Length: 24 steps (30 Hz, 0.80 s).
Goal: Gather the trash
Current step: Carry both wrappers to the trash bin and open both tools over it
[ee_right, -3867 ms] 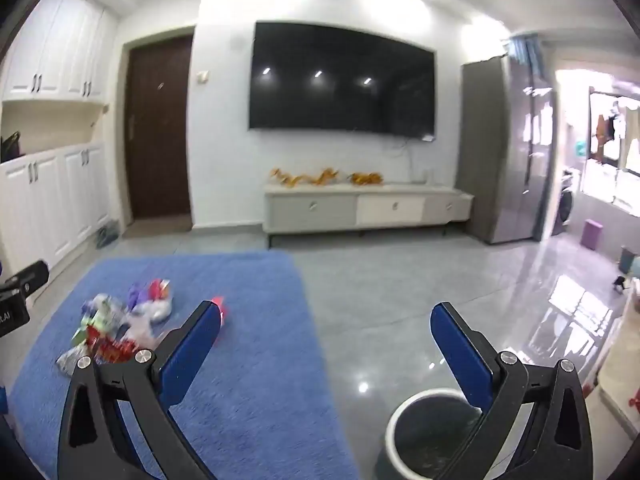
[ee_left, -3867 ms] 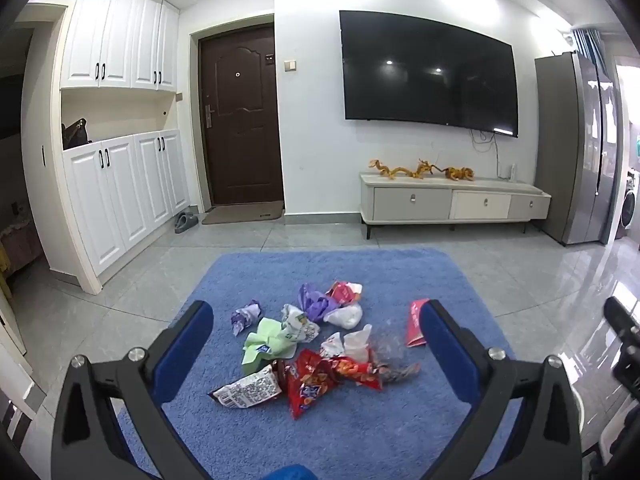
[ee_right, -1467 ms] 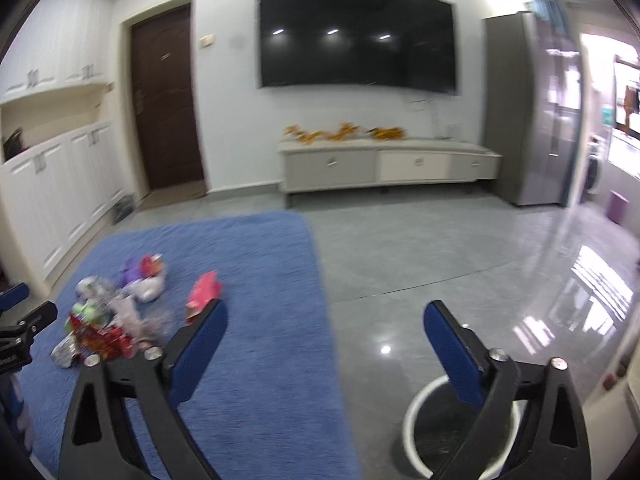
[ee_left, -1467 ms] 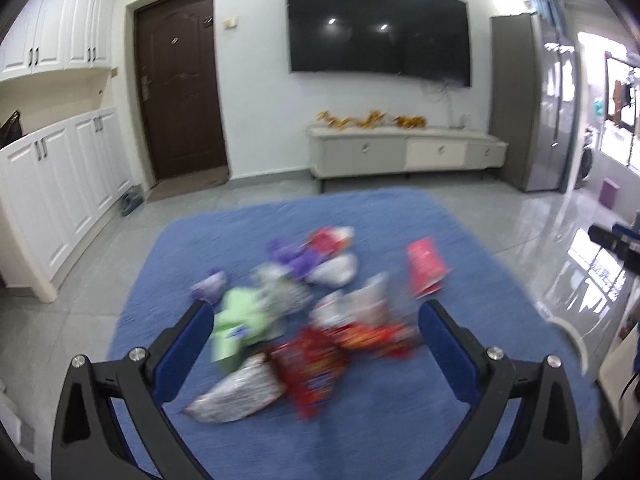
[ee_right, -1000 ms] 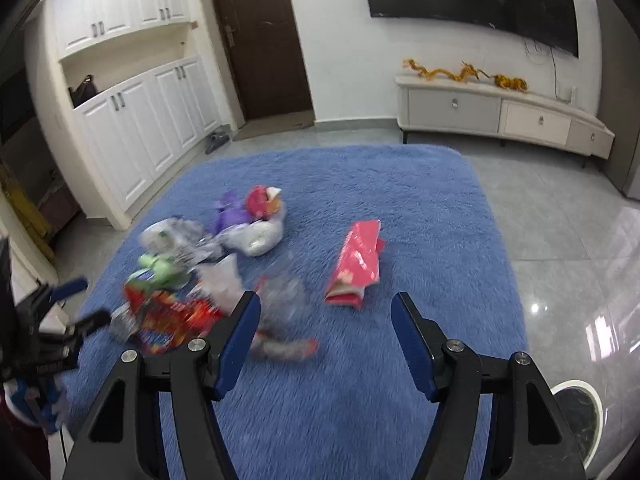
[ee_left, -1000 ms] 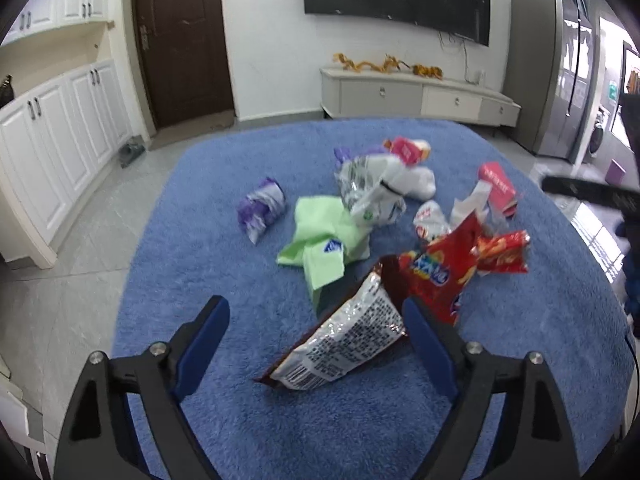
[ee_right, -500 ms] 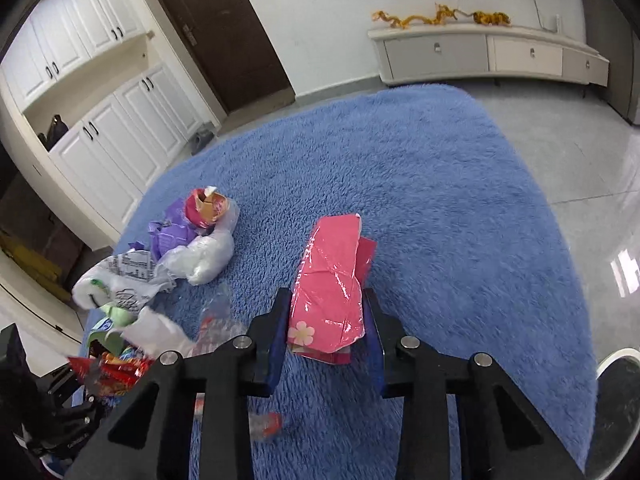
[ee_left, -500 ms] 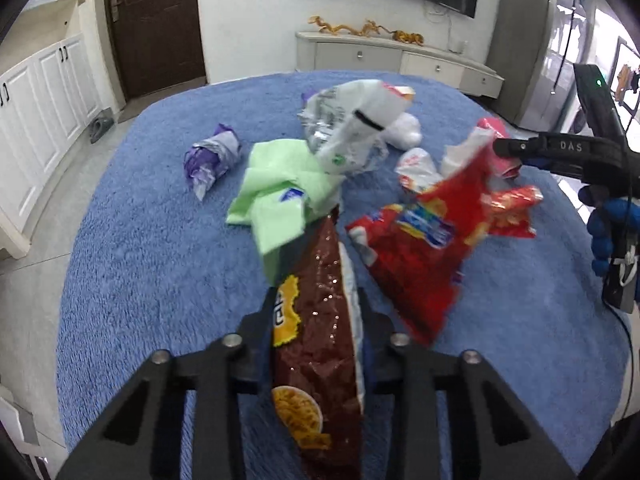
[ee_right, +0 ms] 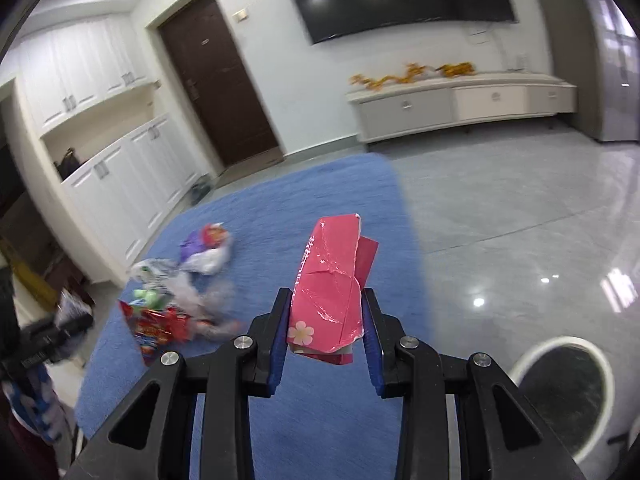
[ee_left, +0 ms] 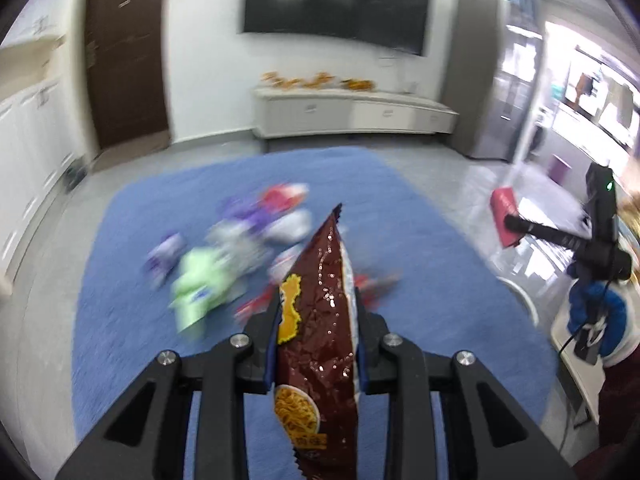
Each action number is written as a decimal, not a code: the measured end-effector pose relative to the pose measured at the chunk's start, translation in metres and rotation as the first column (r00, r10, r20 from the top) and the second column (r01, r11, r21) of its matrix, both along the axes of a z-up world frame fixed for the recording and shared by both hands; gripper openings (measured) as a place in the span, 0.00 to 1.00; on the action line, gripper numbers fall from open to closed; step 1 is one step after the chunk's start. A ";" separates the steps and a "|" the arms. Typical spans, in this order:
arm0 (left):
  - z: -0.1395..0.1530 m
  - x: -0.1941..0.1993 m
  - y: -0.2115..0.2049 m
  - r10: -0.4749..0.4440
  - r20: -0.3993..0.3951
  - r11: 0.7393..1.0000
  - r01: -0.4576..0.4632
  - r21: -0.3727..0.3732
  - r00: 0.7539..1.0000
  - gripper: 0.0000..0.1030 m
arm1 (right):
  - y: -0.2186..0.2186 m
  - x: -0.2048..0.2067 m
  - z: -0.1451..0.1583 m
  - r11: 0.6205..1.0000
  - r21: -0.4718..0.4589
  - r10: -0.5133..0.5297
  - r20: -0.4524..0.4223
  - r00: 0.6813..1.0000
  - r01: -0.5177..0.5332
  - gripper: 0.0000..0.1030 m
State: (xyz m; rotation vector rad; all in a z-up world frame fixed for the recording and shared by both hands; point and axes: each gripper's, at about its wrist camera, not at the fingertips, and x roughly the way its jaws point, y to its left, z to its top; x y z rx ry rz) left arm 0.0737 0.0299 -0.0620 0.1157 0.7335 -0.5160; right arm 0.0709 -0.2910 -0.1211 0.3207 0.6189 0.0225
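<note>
In my left wrist view, my left tongs (ee_left: 316,344) are clamped almost shut on a brown snack bag (ee_left: 318,320), their blue pads pressing its two sides; the bag stands on edge between them, its pointed tip ahead and above the tips and its lower end with a noodle picture hanging back toward the camera. The jaws have just been closing, with this bag between them. Ahead of the tips the blue rug (ee_left: 120,272) carries the rest of the litter, blurred: a green wrapper (ee_left: 200,288) ahead to the left, purple and white scraps beyond it, red wrappers just past the bag. Far to the right my right tongs (ee_left: 510,222) hold a red packet out over the grey floor (ee_left: 460,200). In my right wrist view, my right tongs (ee_right: 326,320) are likewise nearly shut, pads gripping a pink-red packet (ee_right: 330,280) with a small flower print, which sticks up and forward from the tips. The trash pile (ee_right: 180,292) lies on the rug ahead and left. A white-rimmed bin (ee_right: 560,388) sits on the floor, low to the right of the tongs.
</note>
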 end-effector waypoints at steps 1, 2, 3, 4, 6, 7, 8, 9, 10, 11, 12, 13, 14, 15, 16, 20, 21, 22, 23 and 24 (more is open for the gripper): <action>0.005 0.001 -0.023 -0.044 -0.002 0.999 0.044 -0.005 0.999 0.27 | -0.014 -0.012 -0.001 0.999 -0.013 -0.038 -0.002 0.999 0.038 0.32; 0.009 0.003 -0.043 -0.086 -0.010 0.996 0.086 -0.014 0.996 0.27 | -0.029 -0.021 -0.004 0.997 -0.019 -0.074 -0.008 0.997 0.074 0.32; 0.012 0.005 -0.068 -0.134 -0.018 0.991 0.134 -0.023 0.991 0.27 | -0.044 -0.030 -0.009 0.994 -0.018 -0.110 -0.017 0.994 0.110 0.32; 0.014 0.005 -0.095 -0.181 -0.022 0.983 0.180 -0.024 0.983 0.27 | -0.062 -0.039 -0.015 0.988 -0.011 -0.154 -0.030 0.988 0.154 0.32; 0.014 0.005 -0.148 -0.257 -0.023 0.966 0.257 -0.005 0.966 0.27 | -0.099 -0.055 -0.032 0.969 -0.016 -0.247 -0.072 0.966 0.246 0.32; 0.012 0.005 -0.176 -0.295 -0.033 0.956 0.295 0.002 0.955 0.27 | -0.113 -0.061 -0.040 0.960 -0.013 -0.279 -0.089 0.956 0.279 0.32; 0.008 0.006 -0.203 -0.330 -0.053 0.944 0.330 0.002 0.943 0.27 | -0.127 -0.064 -0.048 0.953 0.000 -0.301 -0.104 0.948 0.303 0.33; 0.003 0.008 -0.228 -0.357 -0.074 0.934 0.358 0.002 0.931 0.27 | -0.141 -0.068 -0.058 0.944 0.015 -0.326 -0.124 0.937 0.330 0.33; -0.002 0.008 -0.256 -0.385 -0.093 0.922 0.388 0.008 0.918 0.28 | -0.152 -0.072 -0.067 0.936 0.024 -0.343 -0.142 0.928 0.350 0.33; -0.007 0.008 -0.277 -0.405 -0.102 0.912 0.409 0.018 0.908 0.28 | -0.166 -0.076 -0.077 0.929 0.035 -0.359 -0.164 0.919 0.369 0.33; -0.014 0.006 -0.302 -0.427 -0.115 0.901 0.433 0.029 0.897 0.29 | -0.177 -0.079 -0.088 0.922 0.045 -0.372 -0.184 0.910 0.385 0.33; -0.020 0.009 -0.324 -0.446 -0.131 0.890 0.454 0.034 0.885 0.29 | -0.187 -0.081 -0.101 0.913 0.059 -0.385 -0.207 0.899 0.405 0.33; -0.026 0.008 -0.342 -0.460 -0.145 0.882 0.470 0.035 0.876 0.29 | -0.196 -0.084 -0.113 0.905 0.073 -0.395 -0.227 0.890 0.419 0.33; -0.034 0.009 -0.361 -0.471 -0.163 0.875 0.482 0.035 0.867 0.29 | -0.203 -0.083 -0.122 0.897 0.085 -0.403 -0.246 0.882 0.434 0.34; -0.042 0.009 -0.379 -0.482 -0.185 0.869 0.495 0.027 0.856 0.29 | -0.212 -0.086 -0.134 0.888 0.094 -0.413 -0.271 0.870 0.451 0.35; -0.070 0.009 -0.431 -0.527 -0.288 0.840 0.542 -0.033 0.800 0.44 | -0.241 -0.099 -0.167 0.856 0.121 -0.440 -0.342 0.830 0.503 0.40; -0.078 0.009 -0.443 -0.536 -0.318 0.834 0.549 -0.054 0.782 0.51 | -0.246 -0.101 -0.171 0.849 0.117 -0.449 -0.356 0.820 0.515 0.46; -0.080 0.003 -0.447 -0.540 -0.330 0.831 0.552 -0.063 0.775 0.57 | -0.250 -0.104 -0.176 0.842 0.109 -0.459 -0.369 0.808 0.528 0.48; -0.084 0.003 -0.454 -0.542 -0.341 0.829 0.555 -0.067 0.768 0.58 | -0.253 -0.108 -0.180 0.836 0.109 -0.466 -0.377 0.800 0.538 0.51; -0.088 0.003 -0.461 -0.546 -0.352 0.826 0.559 -0.072 0.760 0.58 | -0.253 -0.110 -0.180 0.832 0.112 -0.470 -0.380 0.797 0.544 0.51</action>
